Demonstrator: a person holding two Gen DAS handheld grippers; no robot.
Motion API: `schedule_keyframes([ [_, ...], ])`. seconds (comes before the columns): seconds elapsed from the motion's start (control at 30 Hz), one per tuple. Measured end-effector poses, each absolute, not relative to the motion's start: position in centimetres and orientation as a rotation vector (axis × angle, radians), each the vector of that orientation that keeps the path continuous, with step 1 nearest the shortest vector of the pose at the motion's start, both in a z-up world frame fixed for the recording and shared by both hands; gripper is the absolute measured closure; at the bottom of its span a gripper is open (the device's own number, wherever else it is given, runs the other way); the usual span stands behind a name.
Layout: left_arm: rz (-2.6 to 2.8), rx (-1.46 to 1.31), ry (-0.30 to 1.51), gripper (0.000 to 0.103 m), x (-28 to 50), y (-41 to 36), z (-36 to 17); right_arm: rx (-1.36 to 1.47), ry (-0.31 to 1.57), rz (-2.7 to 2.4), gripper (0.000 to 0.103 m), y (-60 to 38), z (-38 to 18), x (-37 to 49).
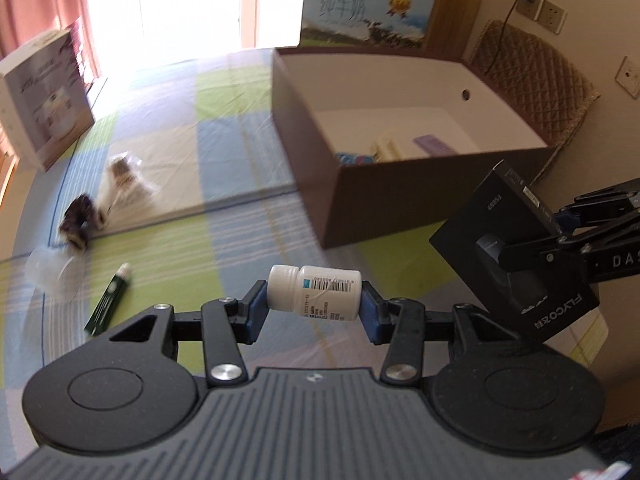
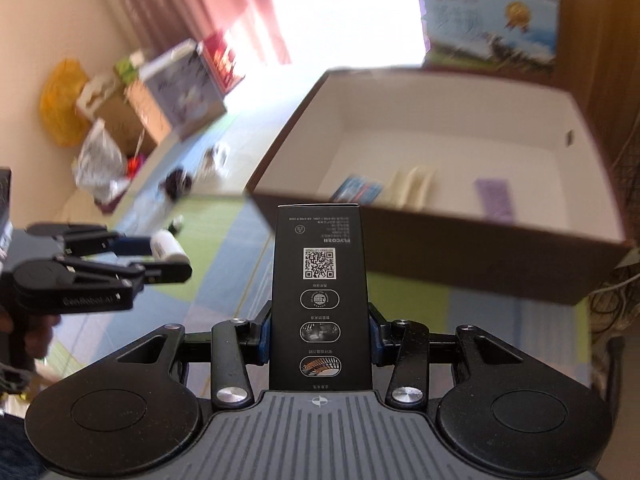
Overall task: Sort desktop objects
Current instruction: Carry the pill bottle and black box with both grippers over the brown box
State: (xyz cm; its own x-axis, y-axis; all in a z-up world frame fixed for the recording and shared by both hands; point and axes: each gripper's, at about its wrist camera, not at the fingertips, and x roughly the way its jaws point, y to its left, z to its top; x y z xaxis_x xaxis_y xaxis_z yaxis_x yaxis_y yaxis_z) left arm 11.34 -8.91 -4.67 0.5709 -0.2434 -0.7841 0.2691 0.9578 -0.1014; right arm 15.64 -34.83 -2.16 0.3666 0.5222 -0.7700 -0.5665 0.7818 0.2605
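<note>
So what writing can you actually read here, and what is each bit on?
"FLYCO" with "飞科": black box in the right hand-held gripper.
"68553": same box.
"纯牛奶": blue carton behind the brown box.
"GenRobot.AI": left hand-held gripper.
"DAS": right hand-held gripper's arm, cut off at the edge.
White bottle: barcode and label too small to read.
Green tube: unreadable.

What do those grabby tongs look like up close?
Both tongs look the same. The left tongs and right tongs are matte black, with two round discs at the back and a grey ribbed plate between them. Thin black bars with shiny silver screws lead to the blue pads on the fingertips. White lettering runs along the side of each. No cables or sleeves can be seen.
</note>
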Motion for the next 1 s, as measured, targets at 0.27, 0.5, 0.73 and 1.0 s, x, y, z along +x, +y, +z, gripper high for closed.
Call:
schedule_keyframes([
  [0.27,-0.34,0.045,0.849,0.061,13.8,-12.9,-2.5,0.03,0.849,0.656,0.062,-39.2,2.1,19.4],
  [0.5,-0.344,0.058,0.793,0.061,17.5,-15.5,-0.7,0.001,0.772,0.573,0.062,-40.7,3.7,24.6],
  [0.73,-0.333,0.105,0.791,0.061,22.8,-18.8,-0.2,-0.08,0.797,0.468,0.062,-40.3,1.6,30.6],
  [1.0,-0.287,0.114,0.843,0.061,29.7,-20.3,-1.8,-0.176,0.891,0.406,0.062,-38.6,-3.4,36.7],
])
